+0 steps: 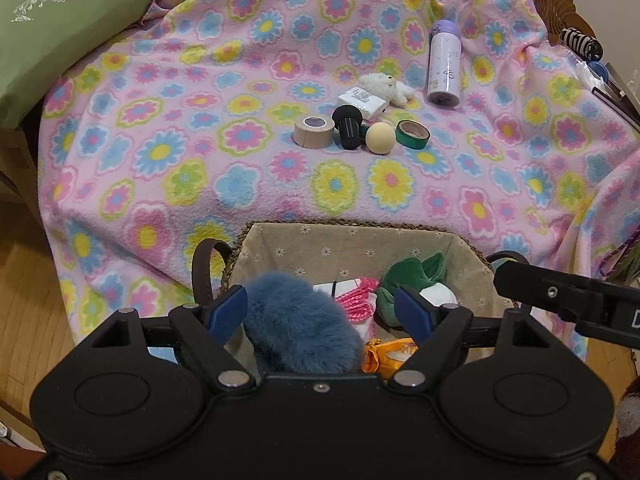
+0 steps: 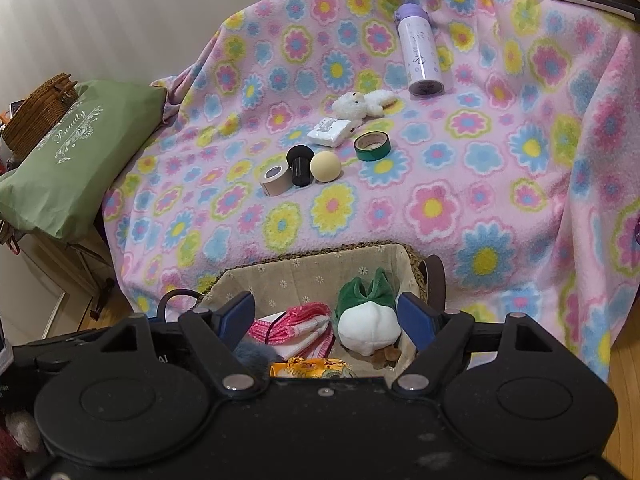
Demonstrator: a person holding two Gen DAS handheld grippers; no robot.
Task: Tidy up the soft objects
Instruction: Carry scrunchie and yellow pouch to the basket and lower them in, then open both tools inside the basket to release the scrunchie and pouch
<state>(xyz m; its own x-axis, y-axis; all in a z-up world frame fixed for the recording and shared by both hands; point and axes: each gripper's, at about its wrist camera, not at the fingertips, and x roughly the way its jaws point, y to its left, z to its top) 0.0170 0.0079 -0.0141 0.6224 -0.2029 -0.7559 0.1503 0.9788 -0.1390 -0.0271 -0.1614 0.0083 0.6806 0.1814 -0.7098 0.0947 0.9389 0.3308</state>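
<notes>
Soft toys sit gathered in the lined basket (image 1: pixel 304 246); a white plush (image 1: pixel 388 86) remains among hard items on the floral blanket (image 1: pixel 160 120). Left claw (image 1: pixel 322 310) and right claw (image 2: pixel 326 314) hover wide open, empty.

Plain pale wall (image 2: pixel 100 20) behind, wooden floor (image 1: pixel 28 264) below (light, narrow boards).

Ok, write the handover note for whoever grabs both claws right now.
Left claw: open over the basket, blue furry item between its fingers, not clamped.
Right claw: open, empty, above the basket.
Done: blue furry item, pink-and-white cloth, radish plush and an orange item are in the basket.
Left: white plush toy lies on the floral blanket among tapes, ball and bottle.
</notes>
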